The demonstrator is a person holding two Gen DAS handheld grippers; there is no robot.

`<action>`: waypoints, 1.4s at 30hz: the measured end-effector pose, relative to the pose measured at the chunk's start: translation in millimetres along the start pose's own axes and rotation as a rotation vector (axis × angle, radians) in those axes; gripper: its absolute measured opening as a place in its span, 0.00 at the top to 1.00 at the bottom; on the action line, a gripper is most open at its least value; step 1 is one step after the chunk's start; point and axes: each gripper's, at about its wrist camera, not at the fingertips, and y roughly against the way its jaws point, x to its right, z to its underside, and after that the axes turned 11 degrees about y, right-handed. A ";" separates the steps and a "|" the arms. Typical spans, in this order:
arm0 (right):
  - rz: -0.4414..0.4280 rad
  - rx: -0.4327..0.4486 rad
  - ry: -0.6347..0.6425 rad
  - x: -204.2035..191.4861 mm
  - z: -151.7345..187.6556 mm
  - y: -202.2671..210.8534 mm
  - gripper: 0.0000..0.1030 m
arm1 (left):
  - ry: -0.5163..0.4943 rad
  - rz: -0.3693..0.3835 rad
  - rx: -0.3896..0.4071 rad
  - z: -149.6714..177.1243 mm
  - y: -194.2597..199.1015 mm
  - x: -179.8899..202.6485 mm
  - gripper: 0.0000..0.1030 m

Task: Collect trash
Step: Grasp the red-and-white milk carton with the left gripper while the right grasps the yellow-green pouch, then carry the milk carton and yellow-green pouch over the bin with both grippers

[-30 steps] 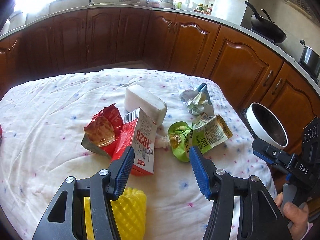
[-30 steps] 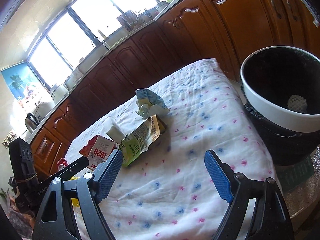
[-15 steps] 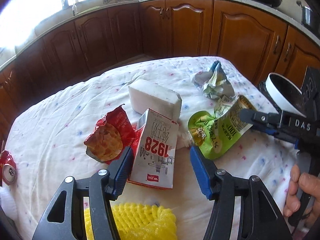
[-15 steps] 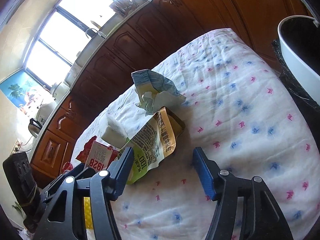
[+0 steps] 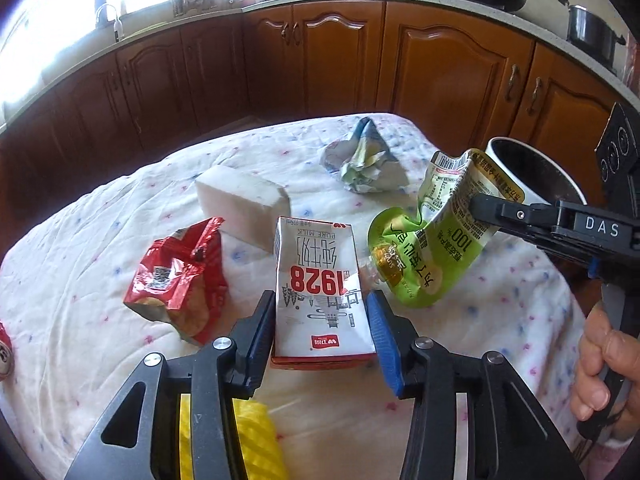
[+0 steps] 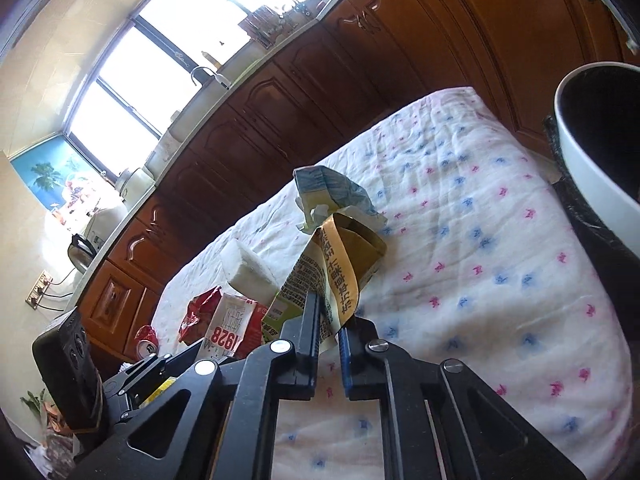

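Observation:
A white and red "1928" milk carton (image 5: 322, 292) lies on the flowered tablecloth (image 5: 80, 240). My left gripper (image 5: 322, 330) sits around its near end, jaws against both sides. My right gripper (image 6: 330, 326) is shut on a green juice pouch (image 5: 432, 236), also seen in the right wrist view (image 6: 332, 268), and holds it tilted above the cloth. A red snack bag (image 5: 178, 276), a white foam block (image 5: 240, 204) and a crumpled blue-white wrapper (image 5: 362, 158) lie nearby. A white-rimmed black bin (image 6: 596, 152) stands off the table's right edge.
A yellow foam net (image 5: 224, 440) lies under my left gripper. A red can (image 5: 4, 354) sits at the cloth's left edge. Wooden kitchen cabinets (image 5: 320, 64) surround the table. The bin also shows in the left wrist view (image 5: 532, 176).
My left gripper moved forward and closed its jaws in on the milk carton. My right gripper closed on the green pouch and lifted it off the cloth.

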 end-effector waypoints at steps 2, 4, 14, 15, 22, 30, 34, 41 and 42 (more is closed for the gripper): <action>0.027 0.026 0.022 -0.2 -0.4 16.2 0.94 | 0.007 0.027 -0.001 0.9 1.6 4.9 0.57; 0.051 0.052 0.042 1.0 0.0 34.3 0.95 | 0.012 0.059 -0.005 1.8 1.5 9.6 0.57; 0.188 0.152 0.080 16.7 2.3 104.5 0.95 | -0.012 0.179 -0.013 3.8 5.7 48.6 0.57; 0.202 0.161 0.084 16.2 3.0 111.2 0.95 | -0.016 0.186 -0.012 3.0 6.2 51.9 0.57; 0.296 0.207 0.098 27.4 2.1 145.4 0.95 | -0.045 0.235 0.001 -3.9 5.2 78.3 0.57; 0.376 0.251 0.100 43.1 -3.8 178.9 0.95 | -0.081 0.280 0.013 -15.4 0.0 107.7 0.57; 0.414 0.275 0.096 54.0 -8.5 192.6 0.95 | -0.106 0.301 0.016 -24.0 -4.9 127.3 0.57; 0.481 0.275 0.102 73.3 -20.1 199.9 0.95 | -0.157 0.348 -0.014 -45.9 -27.8 162.7 0.57; 0.494 0.271 0.107 76.0 -22.3 199.1 0.95 | -0.168 0.348 -0.016 -49.7 -31.0 168.6 0.57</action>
